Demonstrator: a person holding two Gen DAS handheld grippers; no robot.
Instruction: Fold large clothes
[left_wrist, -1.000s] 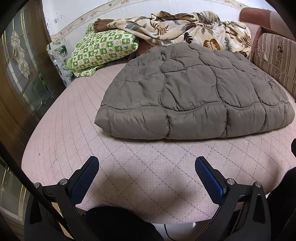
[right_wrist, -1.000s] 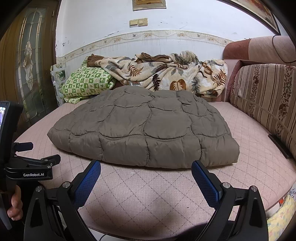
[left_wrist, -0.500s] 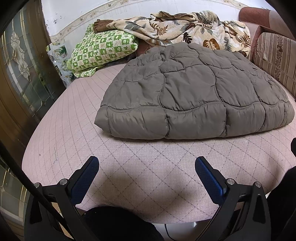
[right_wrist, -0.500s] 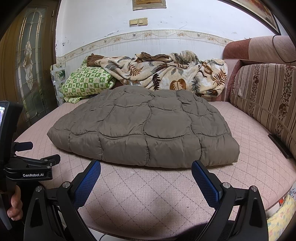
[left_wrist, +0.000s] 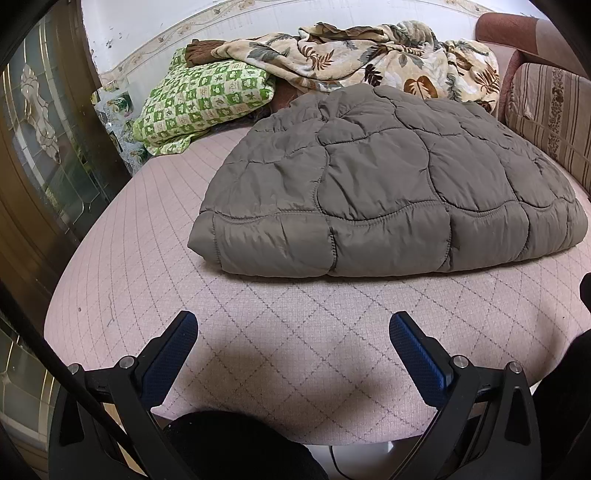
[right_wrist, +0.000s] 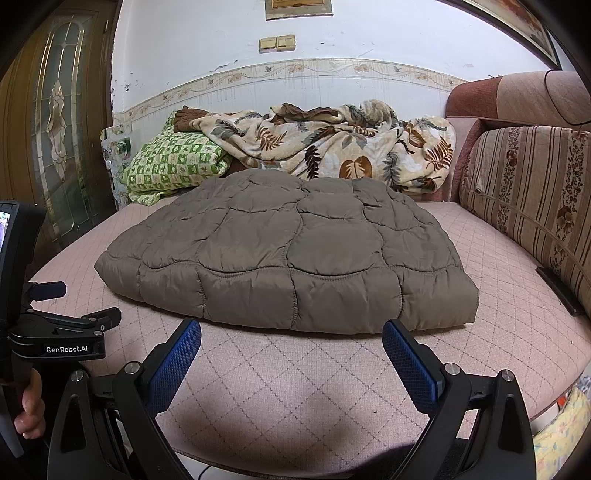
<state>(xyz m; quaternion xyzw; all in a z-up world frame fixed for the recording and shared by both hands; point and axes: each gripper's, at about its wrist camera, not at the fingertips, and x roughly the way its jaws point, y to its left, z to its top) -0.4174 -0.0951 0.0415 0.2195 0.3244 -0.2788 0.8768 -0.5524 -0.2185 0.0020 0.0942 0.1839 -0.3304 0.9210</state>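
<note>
Item 1, far left: a wooden door with leaded glass is standing beside the bed, and a person's hand is gripping the handle of the left device at the edge of the right wrist view.

Item 2: the left tongs are hovering over the near edge of the bed, jaws spread wide, holding nothing; the blue pads are clear of the fabric.

Item 3: a green-and-white checked pillow is lying at the back left of the bed, against the wall.

Item 4, centre: the task's garment, a grey-brown quilted padded coat, is lying folded into a thick, roughly rectangular bundle in the middle of the pink diamond-stitched bed cover, its hemmed edge facing the cameras. It is sitting well apart from both tongs and is touched by neither.

Item 5: a beige leaf-print blanket is heaped behind the coat, partly overlapping the pillow.

Item 6: the right tongs are hanging above the near bed edge just short of the coat's front hem, jaws wide apart and empty.

Item 7, far right: a striped floral cushion is leaning along the bed's right side, with a dark flat object, too small to identify, lying at its foot.
</note>
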